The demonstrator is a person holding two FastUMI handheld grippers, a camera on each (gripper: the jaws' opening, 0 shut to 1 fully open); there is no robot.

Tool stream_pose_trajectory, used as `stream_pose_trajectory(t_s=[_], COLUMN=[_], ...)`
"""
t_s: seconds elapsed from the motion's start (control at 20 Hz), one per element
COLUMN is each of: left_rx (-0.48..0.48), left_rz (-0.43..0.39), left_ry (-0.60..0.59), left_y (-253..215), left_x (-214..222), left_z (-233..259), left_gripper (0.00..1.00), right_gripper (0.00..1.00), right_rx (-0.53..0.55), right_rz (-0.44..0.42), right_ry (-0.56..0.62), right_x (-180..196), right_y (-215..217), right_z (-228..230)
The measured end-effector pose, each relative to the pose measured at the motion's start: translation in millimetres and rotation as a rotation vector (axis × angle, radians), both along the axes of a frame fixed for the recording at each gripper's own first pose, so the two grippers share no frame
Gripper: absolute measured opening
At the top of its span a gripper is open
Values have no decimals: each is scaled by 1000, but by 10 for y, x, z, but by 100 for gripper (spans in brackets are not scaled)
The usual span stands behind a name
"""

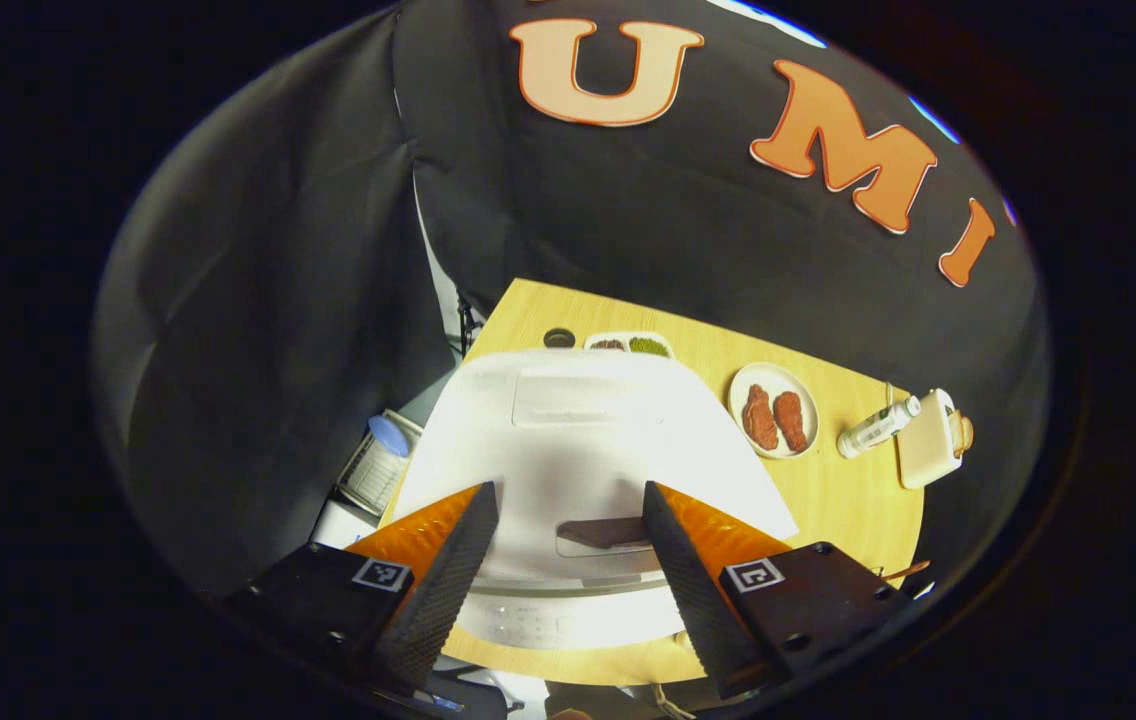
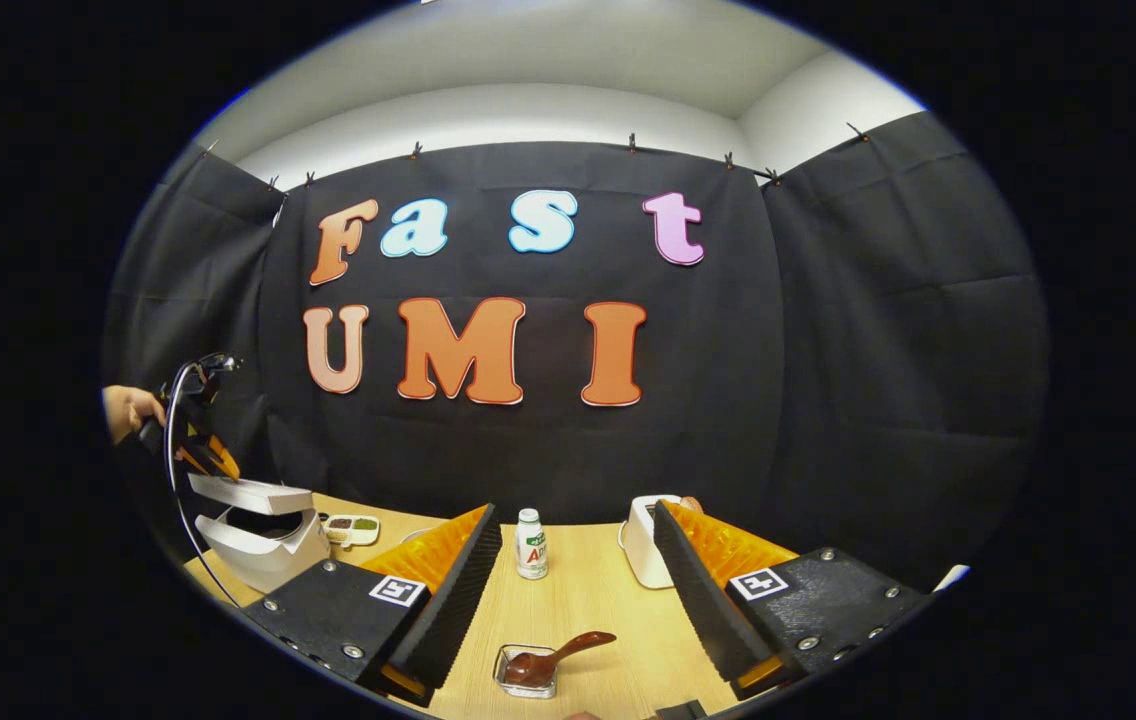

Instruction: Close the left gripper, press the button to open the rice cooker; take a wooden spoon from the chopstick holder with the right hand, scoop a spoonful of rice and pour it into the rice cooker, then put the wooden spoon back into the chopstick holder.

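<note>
While the left gripper (image 1: pixel 568 560) hangs above the rice cooker (image 1: pixel 578 440), its two fingers stand apart, one on each side of the dark button (image 1: pixel 603 532) at the cooker's front edge; neither finger presses it. In the right gripper view the cooker (image 2: pixel 263 540) sits at the far left of the table with its lid (image 2: pixel 250 493) raised part way, and the left gripper (image 2: pixel 213 462) shows just above that lid, held by a hand (image 2: pixel 128 410).

Beyond the cooker in the left gripper view lie a plate (image 1: pixel 773 410) with two brown pieces, a small bottle (image 1: pixel 876 427) on its side as seen from there, and a pale toaster (image 1: pixel 928 440) — all on the wooden table (image 1: pixel 828 500).

The right gripper (image 2: pixel 578 590) is low over the table (image 2: pixel 588 610), fingers wide apart and empty. Nearest, between them, a wooden spoon (image 2: pixel 558 655) rests with its bowl in a small clear dish (image 2: pixel 525 670), handle angled up to the right. Farther off stand the bottle (image 2: pixel 530 543) and the toaster (image 2: pixel 646 540).
</note>
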State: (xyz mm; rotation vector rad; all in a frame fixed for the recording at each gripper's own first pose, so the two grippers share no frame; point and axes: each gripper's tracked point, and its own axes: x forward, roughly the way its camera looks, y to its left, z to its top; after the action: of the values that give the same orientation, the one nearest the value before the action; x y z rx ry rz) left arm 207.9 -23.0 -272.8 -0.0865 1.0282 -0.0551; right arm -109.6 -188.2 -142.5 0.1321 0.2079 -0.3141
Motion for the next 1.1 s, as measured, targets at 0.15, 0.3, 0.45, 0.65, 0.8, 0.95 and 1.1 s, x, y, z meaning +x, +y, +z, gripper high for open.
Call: stream_pose_trajectory(t_s=[0.15, 0.3, 0.45, 0.65, 0.8, 0.95, 1.1], left_rx=[1, 26, 97, 84, 43, -8, 7], left_rz=[18, 54, 33, 58, 78, 112, 72], left_ry=[47, 101, 87, 86, 45, -33, -16], left_y=[-49, -44, -85, -70, -84, -67, -107], left_x=[-170, -316, -269, -251, -174, -64, -92], left_z=[-281, -608, -641, -597, -560, -396, -437], left_gripper=[99, 99, 100, 98, 98, 98, 100], right_gripper=[95, 95, 95, 95, 95, 95, 95], right_rx=[5, 3, -4, -12, -11, -15, -17], right_rz=[24, 46, 66, 88, 105, 117, 138], right_ry=[5, 4, 7, 6, 11, 8, -1], right_x=[23, 49, 68, 73, 110, 165, 243], right_y=[51, 116, 189, 276, 316, 331, 399], right_z=[-19, -13, -21, -18, -29, -11, 8])
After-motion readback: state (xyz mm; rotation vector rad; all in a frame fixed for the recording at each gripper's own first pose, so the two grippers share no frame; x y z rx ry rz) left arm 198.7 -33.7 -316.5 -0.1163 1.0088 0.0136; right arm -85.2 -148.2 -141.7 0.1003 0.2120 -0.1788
